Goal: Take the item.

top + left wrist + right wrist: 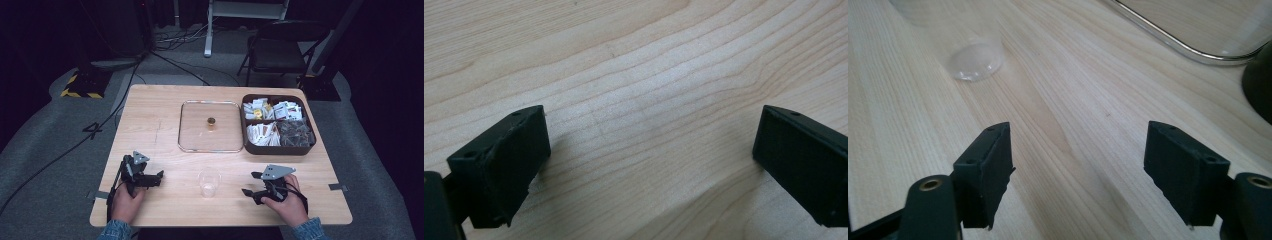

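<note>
Wooden table [165, 107] bears a clear cup [208, 182], faint between both spread tools.

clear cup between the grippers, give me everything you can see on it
The clear cup looks like thin see-through plastic, round, wider at the rim than at the base. It stands upright and appears empty on the wooden table, near the front edge, between the left gripper and the right gripper. Neither touches it. The glass lid lies beyond it. The right gripper view shows its round base on the wood.
</note>
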A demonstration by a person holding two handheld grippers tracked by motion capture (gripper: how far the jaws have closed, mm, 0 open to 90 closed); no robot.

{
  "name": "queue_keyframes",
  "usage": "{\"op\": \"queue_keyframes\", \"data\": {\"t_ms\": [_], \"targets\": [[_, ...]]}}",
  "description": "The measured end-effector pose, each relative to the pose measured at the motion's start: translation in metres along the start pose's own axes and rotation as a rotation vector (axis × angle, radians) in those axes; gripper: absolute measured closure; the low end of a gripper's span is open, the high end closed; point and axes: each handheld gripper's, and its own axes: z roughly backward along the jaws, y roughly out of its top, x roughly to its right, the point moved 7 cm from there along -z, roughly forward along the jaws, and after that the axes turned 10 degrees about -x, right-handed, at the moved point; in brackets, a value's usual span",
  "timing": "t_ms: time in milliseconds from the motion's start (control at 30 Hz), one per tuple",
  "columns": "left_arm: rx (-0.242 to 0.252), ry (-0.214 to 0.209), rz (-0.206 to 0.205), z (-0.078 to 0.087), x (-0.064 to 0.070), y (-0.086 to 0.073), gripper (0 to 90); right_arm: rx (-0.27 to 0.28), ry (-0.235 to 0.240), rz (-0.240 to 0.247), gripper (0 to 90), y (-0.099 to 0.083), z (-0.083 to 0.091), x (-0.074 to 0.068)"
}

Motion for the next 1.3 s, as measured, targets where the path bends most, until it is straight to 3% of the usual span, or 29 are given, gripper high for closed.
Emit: {"op": "queue_keyframes", "data": {"t_ms": [133, 400, 667, 767, 833, 967, 1100, 1300], "targets": [[-0.001, 0.002, -0.002, 0.000, 0.000, 0.000, 2.0, 0.021, 0.000, -0.030, 27.9, 0.007, 0.016, 0.007], [-0.001, 0.006, -0.007, 0.000, -0.001, 0.001, 2.0, 0.072, -0.017, -0.027, 28.0, 0.025, 0.043, 0.016], [-0.001, 0.001, 0.005, 0.000, 0.001, 0.000, 2.1, 0.121, -0.050, -0.018, 26.2, 0.041, 0.058, 0.027], [0.001, 0.002, 0.004, 0.000, 0.001, 0.000, 2.1, 0.116, -0.053, -0.007, 25.7, 0.043, 0.059, 0.028], [-0.002, 0.007, -0.006, 0.001, 0.000, -0.001, 2.1, 0.095, -0.069, 0.015, 24.7, 0.045, 0.062, 0.034], [-0.002, 0.006, -0.006, 0.001, 0.001, -0.001, 2.1, 0.097, -0.077, 0.013, 24.0, 0.049, 0.066, 0.043], [-0.001, 0.006, -0.004, 0.001, 0.001, -0.001, 2.1, 0.082, -0.099, -0.007, 23.0, 0.052, 0.072, 0.064], [-0.001, 0.006, -0.004, 0.001, 0.001, -0.001, 2.1, 0.097, -0.118, -0.045, 22.9, 0.057, 0.081, 0.084]]}}
